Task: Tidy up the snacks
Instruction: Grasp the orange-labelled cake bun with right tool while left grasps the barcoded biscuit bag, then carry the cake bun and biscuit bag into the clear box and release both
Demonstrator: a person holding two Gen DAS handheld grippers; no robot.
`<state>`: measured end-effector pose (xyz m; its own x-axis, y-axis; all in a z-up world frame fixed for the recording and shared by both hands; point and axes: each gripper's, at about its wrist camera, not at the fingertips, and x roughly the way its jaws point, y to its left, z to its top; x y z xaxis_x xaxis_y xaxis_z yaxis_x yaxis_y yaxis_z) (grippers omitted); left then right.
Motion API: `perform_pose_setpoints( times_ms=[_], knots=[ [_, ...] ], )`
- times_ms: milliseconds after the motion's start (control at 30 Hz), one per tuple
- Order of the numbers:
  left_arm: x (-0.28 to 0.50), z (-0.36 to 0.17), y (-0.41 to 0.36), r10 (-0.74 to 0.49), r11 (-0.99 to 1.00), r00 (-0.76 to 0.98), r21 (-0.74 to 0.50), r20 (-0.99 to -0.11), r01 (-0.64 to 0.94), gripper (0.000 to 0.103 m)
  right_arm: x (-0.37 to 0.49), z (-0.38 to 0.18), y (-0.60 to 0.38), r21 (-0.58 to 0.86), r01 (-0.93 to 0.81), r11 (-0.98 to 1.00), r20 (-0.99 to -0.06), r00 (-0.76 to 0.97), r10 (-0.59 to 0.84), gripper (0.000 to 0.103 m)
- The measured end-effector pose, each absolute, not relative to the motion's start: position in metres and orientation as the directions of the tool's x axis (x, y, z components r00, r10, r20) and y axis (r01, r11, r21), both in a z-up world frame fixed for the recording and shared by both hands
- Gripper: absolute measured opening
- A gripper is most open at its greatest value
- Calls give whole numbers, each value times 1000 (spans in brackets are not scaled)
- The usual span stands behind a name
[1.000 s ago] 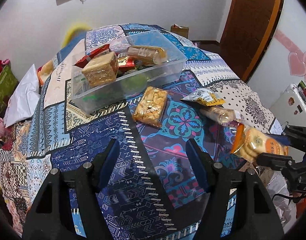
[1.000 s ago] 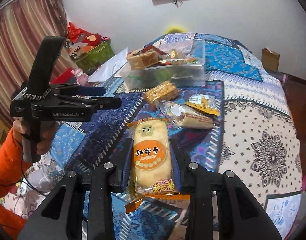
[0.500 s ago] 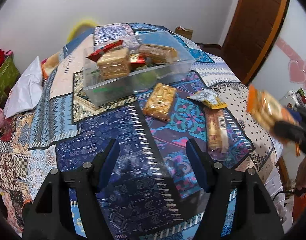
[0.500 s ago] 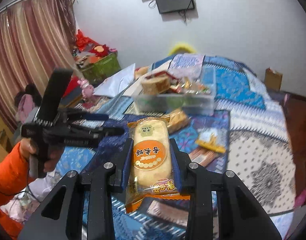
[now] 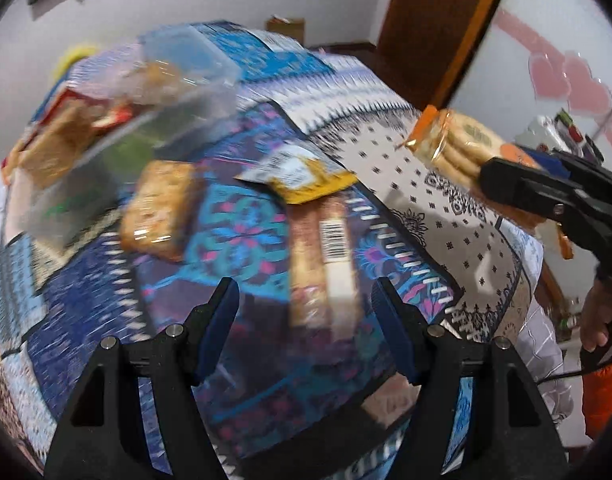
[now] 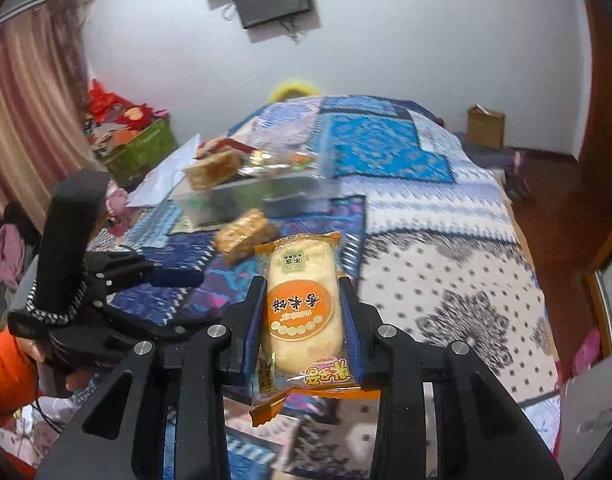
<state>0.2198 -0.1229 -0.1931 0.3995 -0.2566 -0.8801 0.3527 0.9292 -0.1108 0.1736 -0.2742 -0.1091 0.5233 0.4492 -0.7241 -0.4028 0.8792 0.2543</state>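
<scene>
My right gripper [image 6: 304, 326] is shut on an orange rice cracker pack [image 6: 302, 312], held above the bed; the same pack [image 5: 458, 144] shows in the left wrist view at the right, with the right gripper [image 5: 546, 196] behind it. My left gripper [image 5: 306, 320] stands open and holds nothing, low over a long clear-wrapped biscuit pack [image 5: 326, 256] with a barcode. A yellow sachet [image 5: 302, 174] and a golden snack bar [image 5: 158, 208] lie beyond it. The clear plastic bin [image 5: 210, 92], with several snacks in it, sits at the back left.
The patterned quilt [image 6: 446, 248] covers the whole bed. A cardboard box [image 6: 486, 126] stands on the floor by the far wall, a green crate [image 6: 142, 152] of clutter at the left. A hand in an orange sleeve [image 6: 6, 372] holds the left gripper's handle.
My left gripper has moved right and dropped toward the long biscuit pack. The right gripper has carried the rice cracker pack up and toward the bin.
</scene>
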Motion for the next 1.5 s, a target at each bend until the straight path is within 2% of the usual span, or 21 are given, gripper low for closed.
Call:
perform_pose_setpoints(
  times_ms=[133,333,533,1133,1500],
  knots=[
    [235,-213,-140,-262,924,364,-124,-894,361,67,179,-119,-288,279,-372,885,-731,515,447,32],
    [246,-227,-148,-251,930,382,-112,-890,349,46,186,-130,-294,305,-357,883,-733,504,457,32],
    [238,-224,-131,-270,934,399,-137,-876,331,45,191,-132,-289,325,-363,873,-725,497,477,32],
    [180,-165,-18,-143,986,560,-71,-816,150,45,195,-117,-249,348,-414,841,-691,493,528,32],
    [211,-113,25,-84,996,679,-62,-729,57,45,239,-94,-219,338,-452,826,-655,517,551,32]
  ],
)
